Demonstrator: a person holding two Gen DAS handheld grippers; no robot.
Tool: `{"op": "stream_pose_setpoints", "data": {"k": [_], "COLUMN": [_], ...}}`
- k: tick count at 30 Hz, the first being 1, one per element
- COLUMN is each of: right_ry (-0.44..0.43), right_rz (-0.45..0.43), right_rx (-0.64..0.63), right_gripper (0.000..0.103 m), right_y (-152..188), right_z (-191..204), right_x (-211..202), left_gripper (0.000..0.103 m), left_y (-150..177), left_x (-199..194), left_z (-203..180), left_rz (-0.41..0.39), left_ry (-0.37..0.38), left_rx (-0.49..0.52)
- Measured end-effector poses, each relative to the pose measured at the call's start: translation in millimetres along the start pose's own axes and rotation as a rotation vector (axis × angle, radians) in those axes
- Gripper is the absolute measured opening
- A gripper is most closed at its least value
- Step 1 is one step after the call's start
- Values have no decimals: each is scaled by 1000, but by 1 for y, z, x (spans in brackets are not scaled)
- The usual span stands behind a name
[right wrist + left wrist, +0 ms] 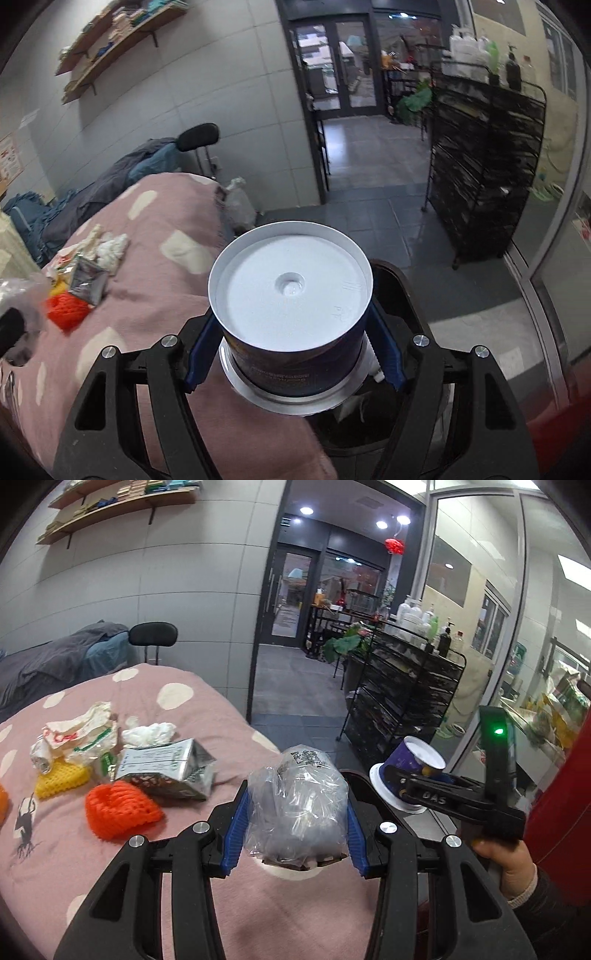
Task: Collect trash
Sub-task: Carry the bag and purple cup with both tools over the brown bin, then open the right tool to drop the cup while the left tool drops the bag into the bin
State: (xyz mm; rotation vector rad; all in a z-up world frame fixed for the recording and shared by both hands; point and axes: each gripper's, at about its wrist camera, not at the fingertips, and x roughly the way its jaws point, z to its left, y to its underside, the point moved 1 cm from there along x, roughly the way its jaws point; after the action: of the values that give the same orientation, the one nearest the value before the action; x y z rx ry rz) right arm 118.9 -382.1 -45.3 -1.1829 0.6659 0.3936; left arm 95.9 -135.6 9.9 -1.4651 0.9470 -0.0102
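Left wrist view. Left gripper (297,821): blue pads clamped on a crumpled clear plastic bag (297,808), one pad at each side; a white rim shows under the bag (what it belongs to cannot be told). Below and to the left, a pink spotted blanket (166,849). On it, far left, a loose pile of trash: an orange foam net (120,810) nearest, a silver carton (168,771) lying flat just behind it, a yellow foam net (61,779) further left, a crumpled printed wrapper (79,734) above that, and a wad of white tissue (149,733) at the far side. Right of the bag, the right gripper (402,786) is seen from the side, fingers closed on a purple cup (413,766) with a white rim, carried by a hand (511,867). Far right, a black wire rack (402,701) with bottles on top.

Right wrist view. Right gripper (295,354): pads pressed against both sides of the purple cup (295,325), its white bottom facing the camera. Under it, a dark bin (402,295) stands just beside the blanket's right edge (155,295). The pile of trash (85,273) lies well apart on the left (blurred).
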Motion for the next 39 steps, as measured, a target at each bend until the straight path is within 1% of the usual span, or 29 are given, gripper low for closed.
{"op": "stream_pose_setpoints", "data": {"k": [2, 6, 9, 11, 14, 16, 19, 22, 24, 25, 29, 35, 39], "right_ry": [24, 73, 97, 114, 136, 152, 150, 172, 179, 183, 197, 287, 290], "right_rz": [60, 185, 288, 335, 377, 395, 417, 419, 395, 382, 327, 199, 169], "right_rx": [66, 124, 153, 161, 159, 161, 179, 183, 189, 191, 202, 246, 293], "right_gripper": [72, 72, 72, 72, 72, 72, 73, 75, 80, 81, 81, 82, 82], "right_y": [5, 24, 39, 49, 60, 69, 78, 83, 84, 83, 77, 59, 51], "right_z": [-27, -58, -76, -83, -89, -90, -94, -96, -98, -99, -102, -120, -133], "right_x": [26, 78, 117, 137, 157, 163, 168, 164, 155, 150, 125, 80, 62], "left_gripper": [45, 45, 45, 45, 45, 45, 45, 45, 45, 45, 45, 45, 45], "left_y": [-3, -6, -8, -8, -7, -7, -4, -1, 1, 2, 4, 3, 6], "left_x": [9, 26, 38, 44, 54, 59, 66, 70, 72, 75, 84, 100, 113], "left_z": [-14, -36, -49, -57, -66, -70, -75, -82, -86, -89, -100, -118, -133], "left_rz": [10, 38, 60, 73, 91, 106, 131, 144, 154, 160, 179, 208, 228], "left_ry": [23, 73, 103, 118, 135, 147, 165, 171, 177, 183, 196, 223, 235], "left_rx": [34, 70, 85, 95, 106, 99, 97, 110, 121, 126, 148, 187, 225]}}
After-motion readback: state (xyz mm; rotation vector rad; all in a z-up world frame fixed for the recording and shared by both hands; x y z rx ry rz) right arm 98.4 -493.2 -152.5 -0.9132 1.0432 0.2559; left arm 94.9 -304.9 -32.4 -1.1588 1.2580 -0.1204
